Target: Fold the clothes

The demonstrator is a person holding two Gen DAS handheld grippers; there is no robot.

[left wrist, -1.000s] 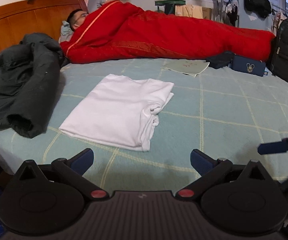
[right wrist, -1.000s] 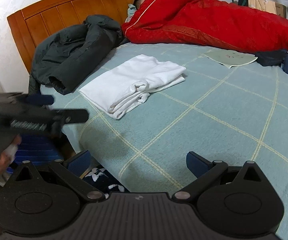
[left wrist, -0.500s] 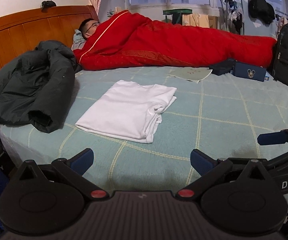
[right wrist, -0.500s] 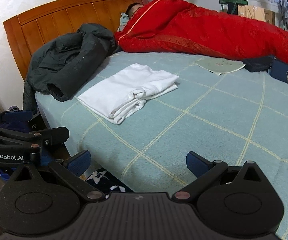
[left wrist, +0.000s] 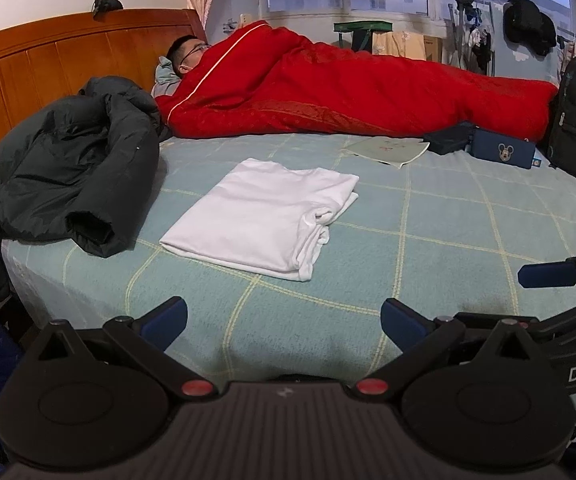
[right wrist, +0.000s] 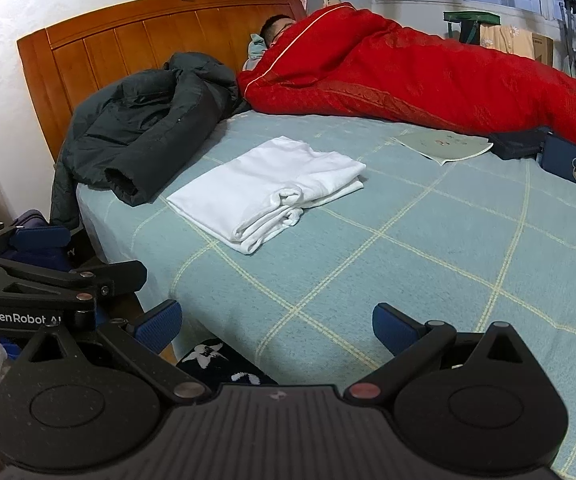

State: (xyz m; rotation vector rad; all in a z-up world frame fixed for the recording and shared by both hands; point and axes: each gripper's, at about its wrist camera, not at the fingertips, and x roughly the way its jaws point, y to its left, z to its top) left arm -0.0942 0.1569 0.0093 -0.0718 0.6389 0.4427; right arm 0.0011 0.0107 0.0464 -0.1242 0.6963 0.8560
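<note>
Claws both off the bed, spread wide, holding nothing. Left claw [left wrist: 284, 322] level above the near bed edge, aimed across the mattress at the folded white shirt [left wrist: 264, 218]. Right claw [right wrist: 276, 326] just beside it, low at the near corner of the bed [right wrist: 428, 248], also pointed toward the shirt. Shirt flat on the teal checked cover, folded into a rectangle, rolled edge toward the open middle, well apart from both claws. Dark jacket [left wrist: 68, 172] just beside the shirt's headboard side, draped over the bed edge. Bare cover between claws and shirt, and wide toward the foot. Red quilt [left wrist: 348, 92] along the far side.
</note>
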